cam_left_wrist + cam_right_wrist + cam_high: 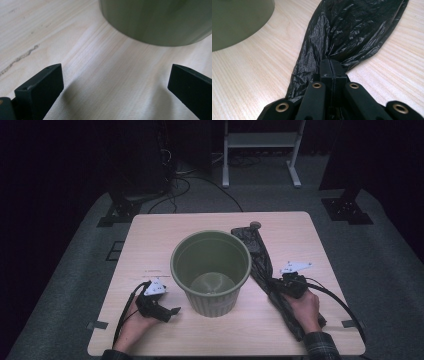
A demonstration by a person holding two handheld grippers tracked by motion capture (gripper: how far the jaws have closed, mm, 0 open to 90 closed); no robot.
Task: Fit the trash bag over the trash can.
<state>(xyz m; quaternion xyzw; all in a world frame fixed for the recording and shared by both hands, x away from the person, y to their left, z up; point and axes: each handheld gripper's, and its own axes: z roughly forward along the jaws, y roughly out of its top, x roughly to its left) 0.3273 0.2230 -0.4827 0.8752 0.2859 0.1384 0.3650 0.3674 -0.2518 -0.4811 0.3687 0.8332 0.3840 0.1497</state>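
Pinching a fold of the black bag (352, 32), your right gripper (331, 65) has its 2 jaws pressed together on the plastic, low over the tabletop (295, 235). That bag lies stretched flat along the right side of the green bucket (210, 270), just beside it. Your left gripper (115, 82) rests near the bucket's left side, its jaws spread wide apart with bare wood between them, the bucket's base just ahead.

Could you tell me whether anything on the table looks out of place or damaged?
Nothing stands out. The green bin stands upright, the black bag lies crumpled beside it with the right tongs shut on it, and the left tongs are open.
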